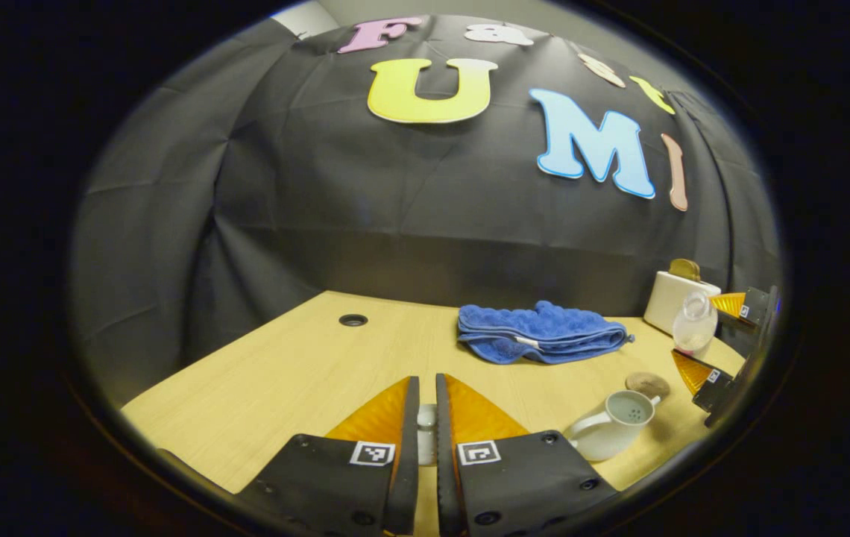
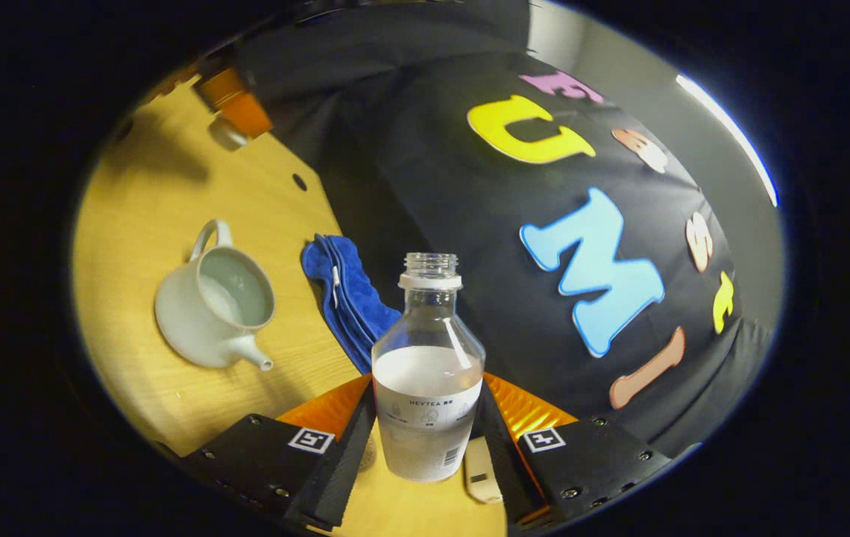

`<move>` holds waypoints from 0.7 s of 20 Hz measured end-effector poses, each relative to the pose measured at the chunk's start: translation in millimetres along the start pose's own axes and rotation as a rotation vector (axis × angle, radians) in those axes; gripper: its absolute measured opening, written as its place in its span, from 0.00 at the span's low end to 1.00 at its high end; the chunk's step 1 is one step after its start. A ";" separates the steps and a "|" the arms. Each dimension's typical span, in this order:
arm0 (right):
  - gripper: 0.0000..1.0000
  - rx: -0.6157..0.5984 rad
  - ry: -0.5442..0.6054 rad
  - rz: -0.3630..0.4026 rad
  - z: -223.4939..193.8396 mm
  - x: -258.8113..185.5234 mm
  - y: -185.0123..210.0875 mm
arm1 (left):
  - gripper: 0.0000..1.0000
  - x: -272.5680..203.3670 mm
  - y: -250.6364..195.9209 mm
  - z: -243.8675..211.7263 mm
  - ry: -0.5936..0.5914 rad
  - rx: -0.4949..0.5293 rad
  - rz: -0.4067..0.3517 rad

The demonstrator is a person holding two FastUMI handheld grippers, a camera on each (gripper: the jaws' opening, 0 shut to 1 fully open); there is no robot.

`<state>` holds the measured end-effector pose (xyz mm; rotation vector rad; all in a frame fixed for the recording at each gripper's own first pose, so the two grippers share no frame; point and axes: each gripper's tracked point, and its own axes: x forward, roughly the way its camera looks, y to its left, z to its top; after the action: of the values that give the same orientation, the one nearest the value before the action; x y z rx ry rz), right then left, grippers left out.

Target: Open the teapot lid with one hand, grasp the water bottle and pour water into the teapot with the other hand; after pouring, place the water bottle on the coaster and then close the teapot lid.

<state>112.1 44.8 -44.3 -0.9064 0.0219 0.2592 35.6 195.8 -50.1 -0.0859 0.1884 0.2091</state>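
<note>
The right gripper (image 2: 425, 436) pinches the uncapped water bottle (image 2: 427, 373), held above the table (image 1: 283, 373). The open white teapot (image 2: 212, 306) stands beside the blue towel (image 1: 540, 332). The left gripper (image 1: 426, 425) pinches a small white thing, probably the teapot lid (image 1: 426, 429).

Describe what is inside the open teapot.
In the right gripper view the teapot stands lidless with pale liquid, likely water, pooled inside. Its near wall hides the bottom, so depth is unclear.
</note>
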 end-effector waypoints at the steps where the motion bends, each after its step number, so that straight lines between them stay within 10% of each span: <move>1: 0.77 0.101 0.004 0.013 -1.9 1.4 1.6 | 0.17 -0.1 0.2 -0.2 -0.001 0.000 0.001; 8: 0.76 0.707 -0.022 0.088 3.9 17.4 -1.5 | 0.18 1.4 -0.7 -1.7 0.003 0.003 -0.001; 14: 0.77 0.868 0.035 0.069 -28.0 33.0 0.9 | 0.17 1.6 -0.2 -3.5 0.007 0.008 0.001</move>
<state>146.4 30.5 -66.5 -0.0459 0.1844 0.2635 36.5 195.6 -53.8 -0.0786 0.1958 0.2089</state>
